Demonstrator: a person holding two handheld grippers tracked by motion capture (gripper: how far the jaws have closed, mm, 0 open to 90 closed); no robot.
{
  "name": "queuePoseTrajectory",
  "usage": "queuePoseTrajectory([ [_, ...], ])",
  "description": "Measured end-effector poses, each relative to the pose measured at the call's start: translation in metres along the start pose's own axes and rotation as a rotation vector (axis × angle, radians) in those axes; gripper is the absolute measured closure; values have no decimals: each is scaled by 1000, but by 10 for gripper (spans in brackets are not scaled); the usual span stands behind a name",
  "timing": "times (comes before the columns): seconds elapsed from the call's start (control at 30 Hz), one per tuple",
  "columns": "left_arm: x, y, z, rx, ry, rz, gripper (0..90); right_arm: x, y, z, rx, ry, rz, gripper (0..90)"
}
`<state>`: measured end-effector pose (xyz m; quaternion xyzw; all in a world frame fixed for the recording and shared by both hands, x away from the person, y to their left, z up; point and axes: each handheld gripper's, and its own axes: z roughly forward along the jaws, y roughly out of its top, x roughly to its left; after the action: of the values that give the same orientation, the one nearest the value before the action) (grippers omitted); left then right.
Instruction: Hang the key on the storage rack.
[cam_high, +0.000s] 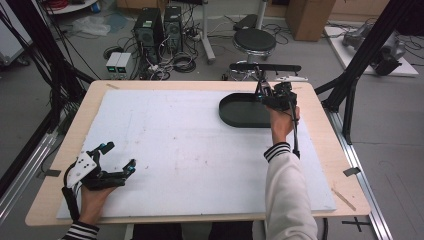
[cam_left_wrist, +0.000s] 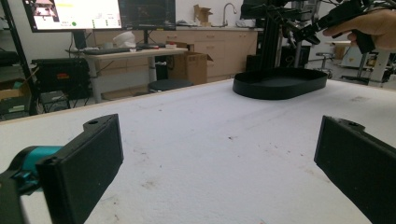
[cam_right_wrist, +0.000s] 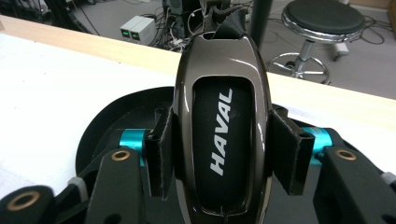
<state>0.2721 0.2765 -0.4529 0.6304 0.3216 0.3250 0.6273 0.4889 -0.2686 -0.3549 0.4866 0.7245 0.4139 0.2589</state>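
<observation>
1. Right tongs (cam_right_wrist: 219, 154) pinched a glossy HAVAL car key fob (cam_right_wrist: 219, 121) over the black oval tray (cam_high: 240, 111) at 1 o'clock on the surface (cam_high: 175, 145).
2. Left tongs (cam_high: 119, 157) rested spread at 8 o'clock, holding nothing.

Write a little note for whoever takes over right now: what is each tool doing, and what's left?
Right tool: shut on the HAVAL car key, held above the black oval tray at the table's far right.
Left tool: open, holding nothing, low over the white mat at the near left.
Done: key picked up.
Left, probably: set the key down in the tray and let go.
</observation>
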Motion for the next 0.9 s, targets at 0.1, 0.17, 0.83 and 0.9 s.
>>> queuePoseTrajectory([
  [0.1,0,0,0,0,-1,0,17,2,-2,7,14,9,-1,480],
  [0.17,0,0,0,0,-2,2,17,3,-3,11,24,17,-5,479],
  [0.83,0,0,-1,-1,2,3,17,5,-3,17,-26,73,28,245],
  [0.9,0,0,-1,-1,1,3,17,4,-3,14,-34,85,38,136],
])
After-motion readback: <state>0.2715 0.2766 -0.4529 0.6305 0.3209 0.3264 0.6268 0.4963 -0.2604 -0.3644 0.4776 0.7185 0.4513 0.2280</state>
